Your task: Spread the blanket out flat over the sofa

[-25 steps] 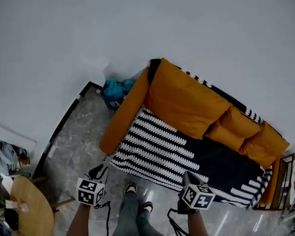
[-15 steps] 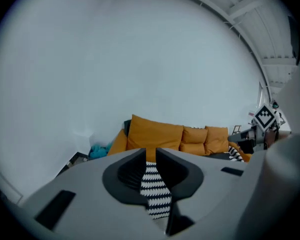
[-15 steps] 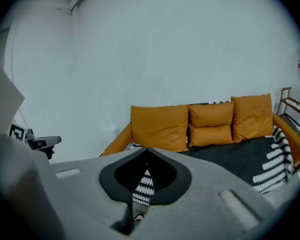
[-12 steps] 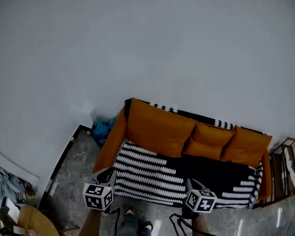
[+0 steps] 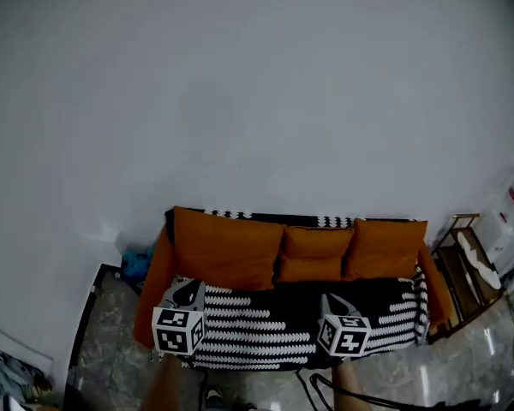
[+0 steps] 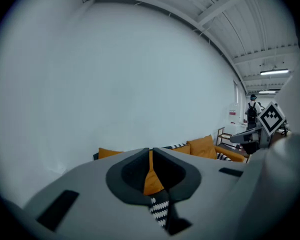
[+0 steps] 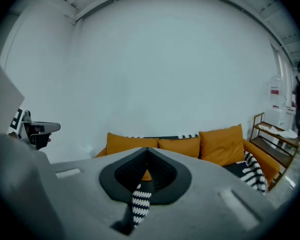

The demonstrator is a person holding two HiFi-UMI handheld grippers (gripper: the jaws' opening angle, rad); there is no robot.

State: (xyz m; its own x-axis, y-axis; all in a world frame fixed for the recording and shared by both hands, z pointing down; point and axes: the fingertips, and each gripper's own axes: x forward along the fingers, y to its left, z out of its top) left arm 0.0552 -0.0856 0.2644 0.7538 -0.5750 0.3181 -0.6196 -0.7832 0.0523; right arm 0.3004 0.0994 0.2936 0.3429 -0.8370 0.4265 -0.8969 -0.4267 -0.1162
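Note:
The orange sofa stands against the white wall with three back cushions. The black-and-white patterned blanket lies over its seat and hangs down the front. My left gripper hovers in front of the left end of the seat. Its jaws have just been closing and nothing is between them. Through the slit I see only a cushion and the blanket beyond. My right gripper hovers by the right half of the seat, shut and empty.
A blue bundle lies on the floor at the sofa's left end. A wooden shelf stands at its right end. A person stands far off to the right. The grey stone floor runs in front.
Both grippers have risen away from the blanket's front edge. The view has tilted up, so the sofa now sits level and lower in the head view with more wall above it.

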